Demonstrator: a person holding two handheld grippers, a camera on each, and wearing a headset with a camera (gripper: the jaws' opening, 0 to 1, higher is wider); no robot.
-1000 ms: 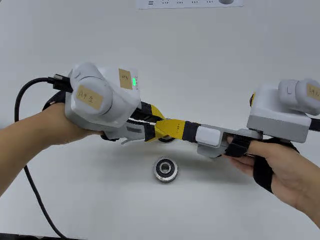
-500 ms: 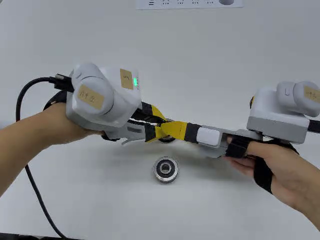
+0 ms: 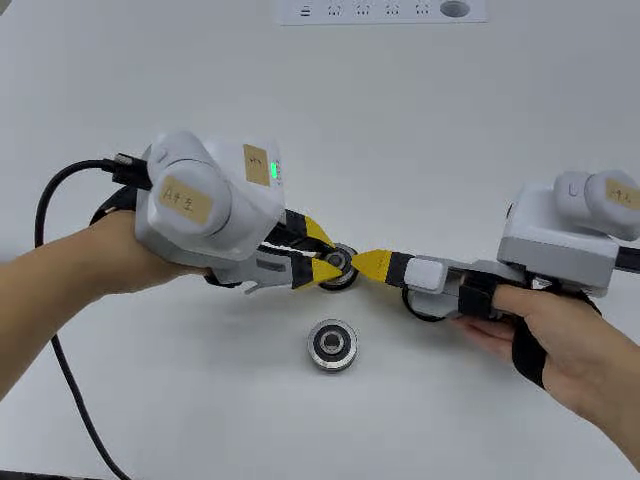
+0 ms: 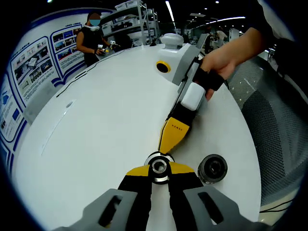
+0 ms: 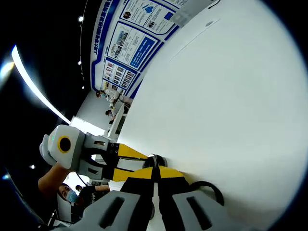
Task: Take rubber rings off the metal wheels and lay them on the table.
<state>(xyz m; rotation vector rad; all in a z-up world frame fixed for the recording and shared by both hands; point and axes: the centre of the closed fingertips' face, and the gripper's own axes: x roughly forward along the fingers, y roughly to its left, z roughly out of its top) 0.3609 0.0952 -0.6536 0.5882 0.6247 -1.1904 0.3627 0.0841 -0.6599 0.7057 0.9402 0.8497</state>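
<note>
My left gripper (image 3: 325,268) is shut on a small metal wheel (image 3: 337,264) held just above the white table (image 3: 420,130). The left gripper view has that wheel (image 4: 159,166) between my yellow tips (image 4: 159,173). The right gripper (image 3: 362,263) comes in from the right, shut, its yellow tip right beside the wheel. In its own view the right gripper (image 5: 155,169) points at the wheel (image 5: 155,160). A black rubber ring (image 3: 424,306) lies under the right gripper's jaws, and that ring (image 5: 211,188) shows beside them. A second wheel (image 3: 332,344) lies flat on the table.
A white power strip (image 3: 380,8) sits at the table's far edge. A black cable (image 3: 45,210) loops from the left gripper off the near left edge. A person (image 4: 91,33) stands beyond the far end of the table.
The right gripper has drawn back to the right, so its tip no longer overlaps the left jaws. The black ring under it has come into sight. The left gripper and its wheel stay put.
</note>
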